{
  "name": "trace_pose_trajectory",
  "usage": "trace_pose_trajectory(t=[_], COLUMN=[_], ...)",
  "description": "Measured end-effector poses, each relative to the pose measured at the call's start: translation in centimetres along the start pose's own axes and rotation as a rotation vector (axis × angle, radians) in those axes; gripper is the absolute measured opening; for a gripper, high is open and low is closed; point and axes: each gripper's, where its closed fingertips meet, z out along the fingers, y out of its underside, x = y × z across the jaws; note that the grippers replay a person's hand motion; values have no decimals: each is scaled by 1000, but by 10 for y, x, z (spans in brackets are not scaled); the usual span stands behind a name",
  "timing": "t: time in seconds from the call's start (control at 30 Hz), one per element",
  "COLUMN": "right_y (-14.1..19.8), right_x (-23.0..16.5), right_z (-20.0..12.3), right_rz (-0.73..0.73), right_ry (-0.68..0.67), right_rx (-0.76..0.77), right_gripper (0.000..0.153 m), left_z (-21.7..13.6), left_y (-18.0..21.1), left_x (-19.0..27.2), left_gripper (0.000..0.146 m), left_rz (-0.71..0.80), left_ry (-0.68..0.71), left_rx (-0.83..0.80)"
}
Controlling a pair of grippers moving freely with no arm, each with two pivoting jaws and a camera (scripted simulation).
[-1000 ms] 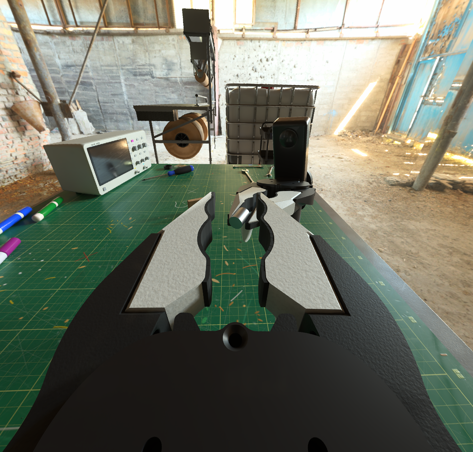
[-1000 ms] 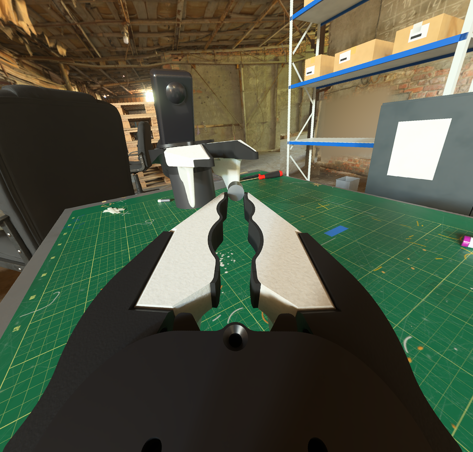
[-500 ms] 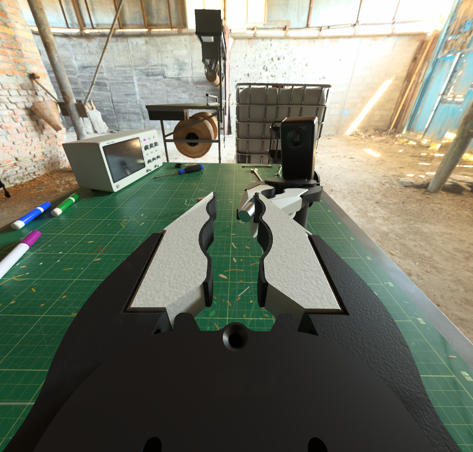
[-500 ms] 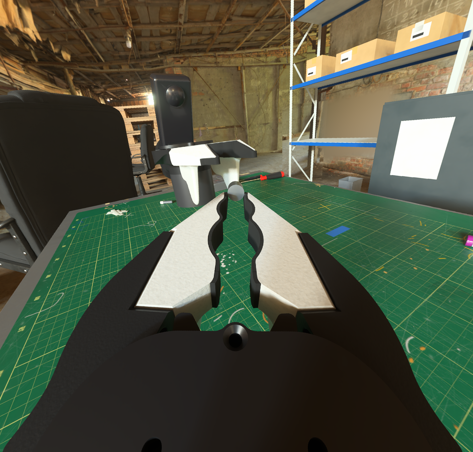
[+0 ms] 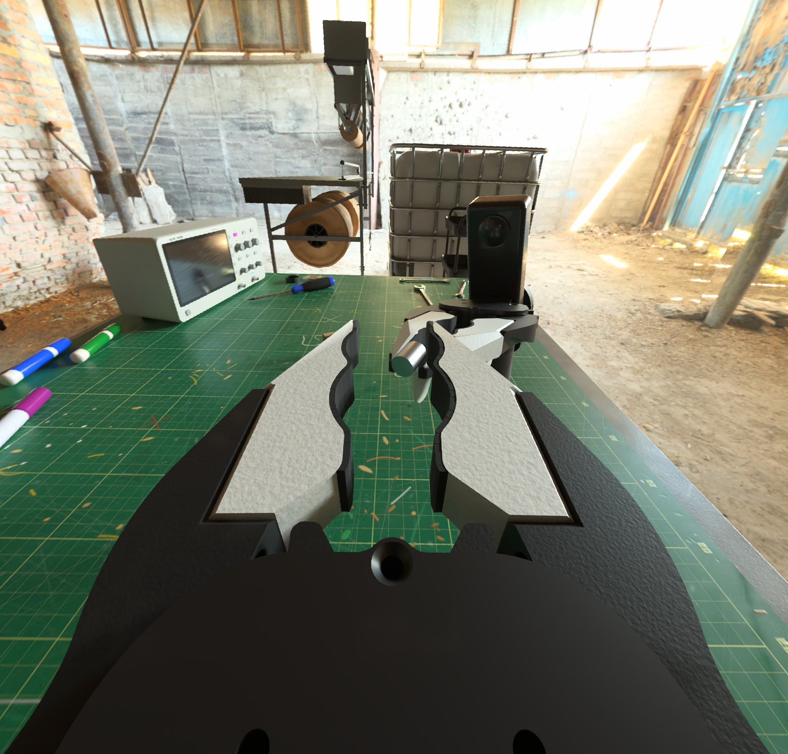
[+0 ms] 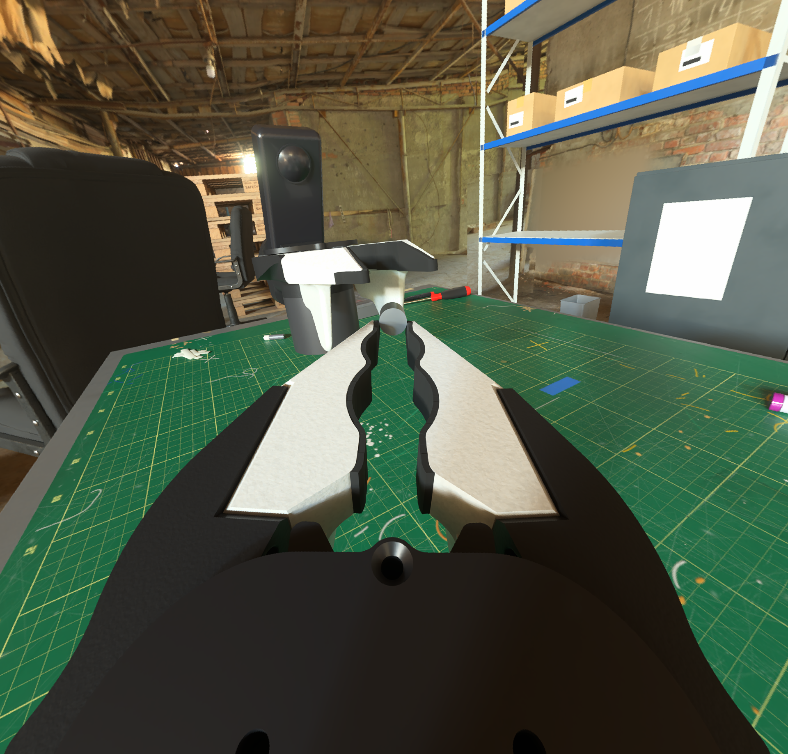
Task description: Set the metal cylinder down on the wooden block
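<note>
A green cutting mat [image 5: 128, 435] is seen spread over the whole table top, with loose things ranged round its rim. At ten o'clock in the left wrist view a cream oscilloscope [image 5: 179, 264] is set on the mat's far corner. At nine o'clock a blue marker [image 5: 36, 360], a green marker [image 5: 96, 343] and a purple marker [image 5: 23, 409] are laid near the mat's edge. At eleven o'clock a blue-handled screwdriver [image 5: 305, 286] is seen lying flat, and towards one o'clock a wrench [image 5: 422, 294] is seen near the far edge.

The left gripper [image 5: 392, 336] is held released above the mat, its jaws standing well apart with nothing between them. The right gripper [image 6: 391, 328] is clenched on the metal cylinder [image 6: 392, 320], which is pinched at the very fingertips at twelve o'clock in the right wrist view and held clear above the mat. In the left wrist view the same cylinder is seen at twelve to one o'clock, lying roughly level with one bright end face turned towards the camera, just beside the left gripper's right finger.

A small brown corner, taken to be the wooden block [image 5: 327, 335], is glimpsed at twelve o'clock past the left finger's tip; most of it is hidden. A red-handled screwdriver [image 6: 443, 295] is seen at one o'clock in the right wrist view, and a blue tape patch [image 6: 559, 385] at two o'clock.
</note>
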Motion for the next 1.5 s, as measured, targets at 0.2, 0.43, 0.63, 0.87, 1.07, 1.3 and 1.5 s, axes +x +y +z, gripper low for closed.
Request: trace_pose_trajectory(t=[0.2,0.43,0.63,0.87,1.07,1.3,1.5], right_y=[-1,-1,0,0,1,0,-2], right_x=[2,-1,2,2,0,2,-4], right_z=[-1,1,0,0,1,0,2], right_rz=[-3,-15,-8,-12,-21,-28,-44], right_ry=[10,6,16,15,10,23,7], right_rx=[6,0,-1,-2,-11,-11,-11], right_gripper=[12,12,12,12,12,12,12], left_z=[-9,9,2,-4,5,-11,-7], left_y=[-7,-1,1,-6,-2,0,-5], left_x=[-4,3,-4,-3,0,-13,2], left_gripper=[31,33,34,34,36,36,36], left_rz=[-16,-21,-34,-30,-30,-27,-27], left_ry=[-22,-11,-25,-34,-29,-90,-16], left_rx=[27,22,18,44,33,2,35])
